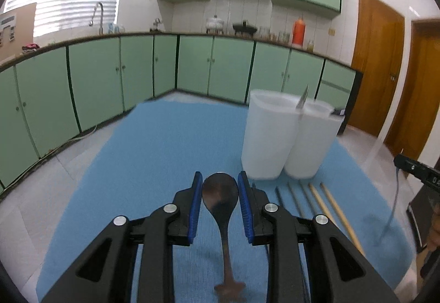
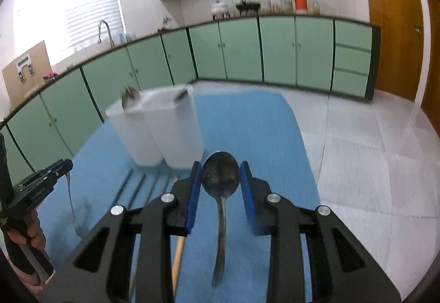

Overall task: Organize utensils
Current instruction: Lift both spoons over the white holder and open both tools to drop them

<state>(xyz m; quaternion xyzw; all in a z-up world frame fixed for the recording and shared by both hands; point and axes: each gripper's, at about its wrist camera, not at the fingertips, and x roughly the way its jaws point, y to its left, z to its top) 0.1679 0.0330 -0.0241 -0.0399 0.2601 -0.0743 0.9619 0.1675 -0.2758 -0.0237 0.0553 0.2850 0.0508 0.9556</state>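
In the left wrist view my left gripper (image 1: 220,187) is shut on the bowl of a dark spoon (image 1: 220,201), whose handle hangs toward the camera above the blue mat (image 1: 165,151). In the right wrist view my right gripper (image 2: 220,179) is shut on the bowl of a steel spoon (image 2: 220,176), also held off the blue mat (image 2: 261,124). Two white holders (image 1: 275,138) (image 2: 165,132) stand side by side ahead of both grippers. A spoon (image 2: 130,99) sticks out of one holder and a handle (image 1: 302,98) out of the other.
Metal chopsticks (image 1: 294,198) (image 2: 143,187) and wooden chopsticks (image 1: 330,206) (image 2: 178,248) lie on the mat in front of the holders. The mat covers a table with tiled floor around it. Green cabinets line the far walls, and a wooden door (image 1: 376,61) is at the right.
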